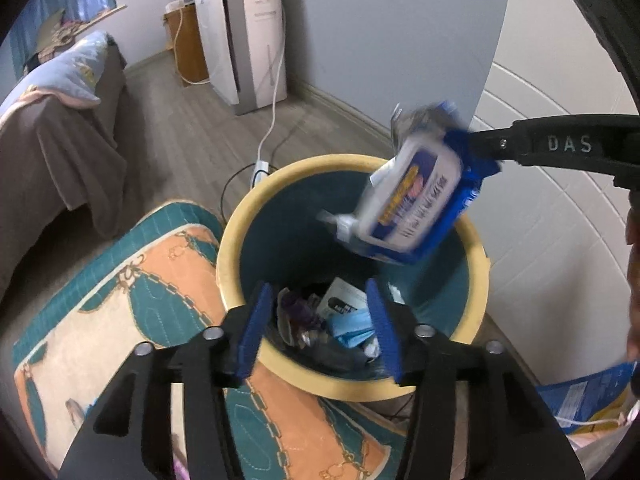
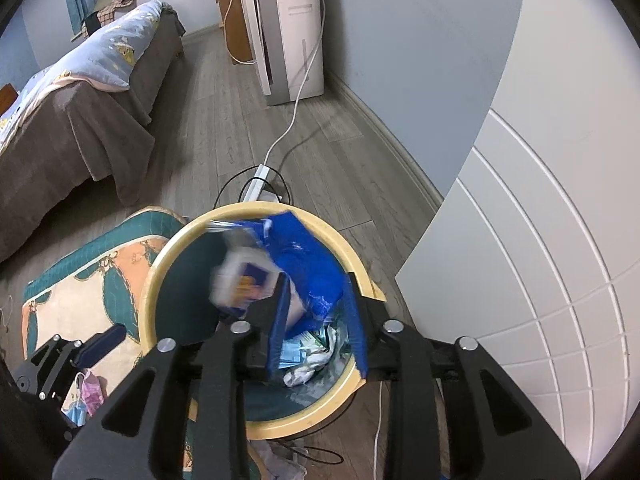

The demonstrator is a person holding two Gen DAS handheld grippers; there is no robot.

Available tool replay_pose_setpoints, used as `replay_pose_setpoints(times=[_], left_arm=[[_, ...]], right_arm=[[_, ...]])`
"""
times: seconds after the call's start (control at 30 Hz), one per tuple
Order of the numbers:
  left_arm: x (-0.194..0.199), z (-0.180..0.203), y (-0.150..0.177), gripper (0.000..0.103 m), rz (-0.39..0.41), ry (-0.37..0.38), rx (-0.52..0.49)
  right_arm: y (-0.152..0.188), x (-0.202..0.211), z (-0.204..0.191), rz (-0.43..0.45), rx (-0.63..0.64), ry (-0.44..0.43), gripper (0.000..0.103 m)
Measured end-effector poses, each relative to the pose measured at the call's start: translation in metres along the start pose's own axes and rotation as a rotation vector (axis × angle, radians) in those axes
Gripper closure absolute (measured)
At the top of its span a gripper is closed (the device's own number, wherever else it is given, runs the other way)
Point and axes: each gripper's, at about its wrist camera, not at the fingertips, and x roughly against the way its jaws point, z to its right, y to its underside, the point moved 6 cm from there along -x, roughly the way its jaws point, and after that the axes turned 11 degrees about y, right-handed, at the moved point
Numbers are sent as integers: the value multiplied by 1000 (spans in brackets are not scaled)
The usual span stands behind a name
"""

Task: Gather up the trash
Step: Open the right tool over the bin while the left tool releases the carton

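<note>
A round bin with a yellow rim (image 1: 256, 200) (image 2: 160, 264) and a teal inside stands on the floor, with several wrappers and a blue mask (image 1: 348, 326) (image 2: 308, 356) at its bottom. My left gripper (image 1: 318, 284) hangs over the bin's near rim, open with nothing between its fingers; one of its blue fingers (image 2: 100, 344) shows in the right wrist view. A blue and white wipes packet (image 1: 416, 200) (image 2: 312, 256), blurred, tilts down over the bin's mouth. Its blue end lies between the tips of my right gripper (image 2: 318, 280) (image 1: 480, 148), whose jaws stand apart, not pressing it.
A teal and orange rug (image 1: 140, 280) lies left of the bin, with face masks (image 2: 88, 396) on it. A power strip (image 1: 260, 168) and cables lie behind the bin. A bed (image 1: 60, 140), a white appliance (image 1: 248, 40) and a white panelled door (image 1: 560, 240) surround the spot.
</note>
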Motion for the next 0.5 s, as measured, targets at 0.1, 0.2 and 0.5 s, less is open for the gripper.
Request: replay_pose_setpoints(times=[0.1,0.2,0.5], left_arm=[[3,-1,1,44,7,-5,0],[7,-3,1,35,24,-9,10],[21,-22,6,10,49,-65,52]], right_arm=[[-1,3,-2,11,2,0,64],[-1,6,-4,18,2,-3,52],[-5,15,-19,41,1,-60,8]])
